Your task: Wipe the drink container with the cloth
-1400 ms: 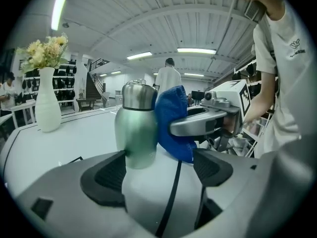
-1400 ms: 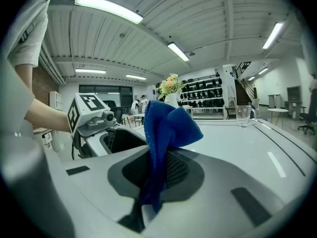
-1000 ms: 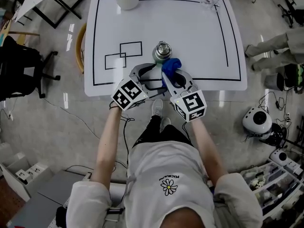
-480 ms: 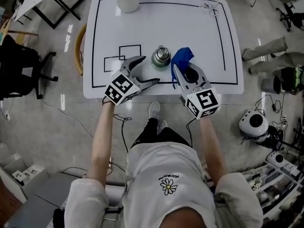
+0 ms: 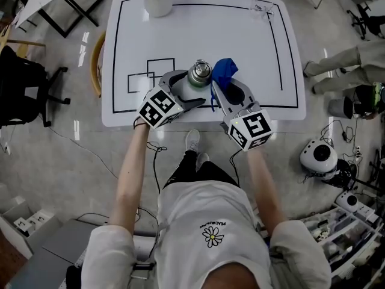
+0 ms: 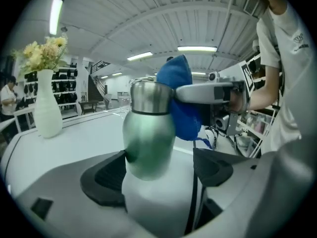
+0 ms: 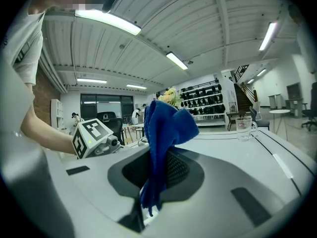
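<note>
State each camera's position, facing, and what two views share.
Head view: on head, looking down at white table, arms, left gripper, right gripper.
Left gripper view: on left gripper, along open jaws flanking green steel bottle.
Right gripper view: on right gripper, along jaws shut on blue cloth.
Shared: bottle and cloth, head and left gripper views.

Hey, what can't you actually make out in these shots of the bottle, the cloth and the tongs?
Base of the bottle: left gripper view, hidden behind the body of the left tongs.
Its surface: same view, blurred, so marks or dirt are unreadable.
Whether the cloth touches it: head view too small; right gripper view, the cloth covers the bottle.
</note>
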`<state>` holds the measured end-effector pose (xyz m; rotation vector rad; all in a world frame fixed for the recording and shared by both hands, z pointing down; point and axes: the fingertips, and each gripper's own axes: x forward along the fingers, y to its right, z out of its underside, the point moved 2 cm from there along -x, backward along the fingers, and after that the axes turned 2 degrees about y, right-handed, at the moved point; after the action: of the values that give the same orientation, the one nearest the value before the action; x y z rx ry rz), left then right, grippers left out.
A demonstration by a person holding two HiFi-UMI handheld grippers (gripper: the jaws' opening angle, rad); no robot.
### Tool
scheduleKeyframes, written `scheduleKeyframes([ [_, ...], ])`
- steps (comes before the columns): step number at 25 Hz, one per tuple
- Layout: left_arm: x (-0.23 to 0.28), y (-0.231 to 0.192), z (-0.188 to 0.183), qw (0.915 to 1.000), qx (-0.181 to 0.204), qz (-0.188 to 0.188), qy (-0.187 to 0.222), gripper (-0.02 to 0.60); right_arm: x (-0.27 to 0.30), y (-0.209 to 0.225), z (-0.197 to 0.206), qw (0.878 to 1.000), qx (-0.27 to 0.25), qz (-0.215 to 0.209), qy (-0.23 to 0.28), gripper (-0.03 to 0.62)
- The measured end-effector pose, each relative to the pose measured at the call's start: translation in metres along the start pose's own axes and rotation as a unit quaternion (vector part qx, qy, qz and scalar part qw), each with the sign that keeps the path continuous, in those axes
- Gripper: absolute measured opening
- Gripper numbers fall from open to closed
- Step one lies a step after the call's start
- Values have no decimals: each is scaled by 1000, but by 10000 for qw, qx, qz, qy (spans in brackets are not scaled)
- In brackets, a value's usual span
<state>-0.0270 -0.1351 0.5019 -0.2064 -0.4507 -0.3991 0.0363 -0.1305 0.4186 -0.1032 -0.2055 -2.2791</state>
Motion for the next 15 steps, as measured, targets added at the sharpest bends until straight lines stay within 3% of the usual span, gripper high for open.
scheduleKeyframes([
  [7, -17, 14, 7, 9990, -215, -336, -197, 410, -4, -7, 6, 9999, 87, 101, -45, 42],
  [15, -24, 46, 16, 9981, -250, -415, -373, 410, -5, -23, 5, 9999, 64, -47, -115, 42],
])
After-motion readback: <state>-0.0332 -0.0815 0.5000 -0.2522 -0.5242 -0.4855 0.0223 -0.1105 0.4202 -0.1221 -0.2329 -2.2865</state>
